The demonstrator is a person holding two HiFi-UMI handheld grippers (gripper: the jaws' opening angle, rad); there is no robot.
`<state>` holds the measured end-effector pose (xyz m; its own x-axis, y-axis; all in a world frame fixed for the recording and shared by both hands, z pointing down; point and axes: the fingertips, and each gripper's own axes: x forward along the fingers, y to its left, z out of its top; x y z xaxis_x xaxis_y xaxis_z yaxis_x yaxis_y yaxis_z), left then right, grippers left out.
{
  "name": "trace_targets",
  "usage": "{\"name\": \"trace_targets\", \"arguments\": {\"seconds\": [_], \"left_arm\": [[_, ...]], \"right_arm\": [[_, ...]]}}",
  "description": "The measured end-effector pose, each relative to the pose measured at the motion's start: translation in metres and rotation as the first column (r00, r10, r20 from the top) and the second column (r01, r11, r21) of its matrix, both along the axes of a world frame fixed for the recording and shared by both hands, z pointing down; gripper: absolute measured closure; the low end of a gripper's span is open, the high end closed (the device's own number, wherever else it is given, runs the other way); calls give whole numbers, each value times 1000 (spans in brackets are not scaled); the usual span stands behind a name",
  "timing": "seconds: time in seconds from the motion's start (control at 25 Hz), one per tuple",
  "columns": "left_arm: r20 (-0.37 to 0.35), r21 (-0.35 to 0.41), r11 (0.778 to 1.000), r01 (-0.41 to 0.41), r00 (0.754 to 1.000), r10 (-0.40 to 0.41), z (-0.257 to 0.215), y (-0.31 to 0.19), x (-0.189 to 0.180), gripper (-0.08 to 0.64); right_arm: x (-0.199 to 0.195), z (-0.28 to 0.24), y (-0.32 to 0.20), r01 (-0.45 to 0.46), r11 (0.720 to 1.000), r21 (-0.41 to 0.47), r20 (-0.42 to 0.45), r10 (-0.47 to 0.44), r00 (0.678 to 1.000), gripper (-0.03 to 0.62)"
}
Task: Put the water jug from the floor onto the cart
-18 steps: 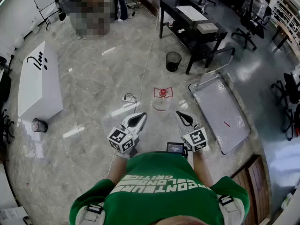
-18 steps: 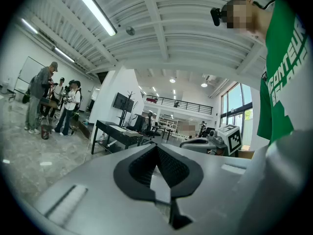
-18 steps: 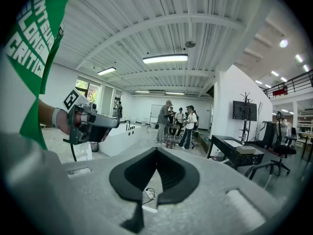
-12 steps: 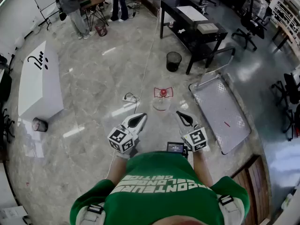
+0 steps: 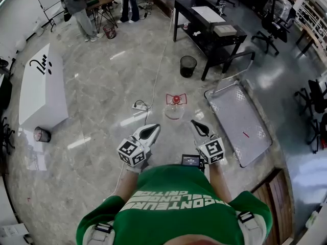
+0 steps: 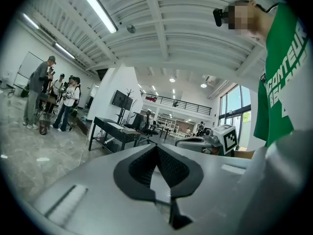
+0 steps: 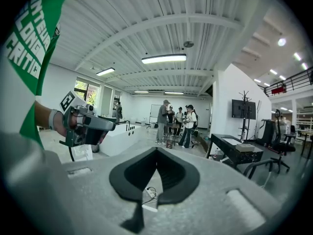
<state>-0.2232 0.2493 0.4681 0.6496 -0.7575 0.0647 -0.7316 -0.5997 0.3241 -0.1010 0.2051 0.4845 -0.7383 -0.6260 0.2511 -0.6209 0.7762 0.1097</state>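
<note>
A clear water jug (image 5: 174, 107) with a red cap and red handle stands on the marble floor ahead of me. To its right lies the flat grey cart (image 5: 240, 121) with a metal push handle at its far end. My left gripper (image 5: 152, 129) is held low and left of the jug, jaws shut with nothing in them. Level with it on the right is my right gripper (image 5: 195, 124), also shut and empty. Both are a short way short of the jug. The jug is not visible in either gripper view; the left gripper (image 6: 157, 148) and right gripper (image 7: 156, 151) show tips closed.
A white power strip (image 5: 139, 106) with its cable lies left of the jug. Beyond it are a black mesh bin (image 5: 188, 66) and a black desk (image 5: 207, 27). A white box (image 5: 42, 87) stands far left. Several people stand at the far end. A wooden edge (image 5: 271, 193) is at my right.
The view has shifted slightly, so the jug and cart sit a little higher in the head view. Both grippers stay shut and in about the same place.
</note>
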Motion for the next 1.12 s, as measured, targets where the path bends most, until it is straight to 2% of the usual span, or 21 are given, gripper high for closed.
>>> {"name": "trace_targets", "arguments": {"seconds": [0.36,0.88,1.12], "left_arm": [[21,18,999,-31,999,31,0,3,30,545],[39,1,1000,-27,999,27,10,-4,114,546],[57,-28,999,-19,998,20,12,-1,133,545]], "right_arm": [[22,3,3,-4,1000,-6,4,4,1000,599],[108,20,1,-1,999,-42,18,2,1000,598],[122,31,0,23,997,-79,26,-21,999,598]]}}
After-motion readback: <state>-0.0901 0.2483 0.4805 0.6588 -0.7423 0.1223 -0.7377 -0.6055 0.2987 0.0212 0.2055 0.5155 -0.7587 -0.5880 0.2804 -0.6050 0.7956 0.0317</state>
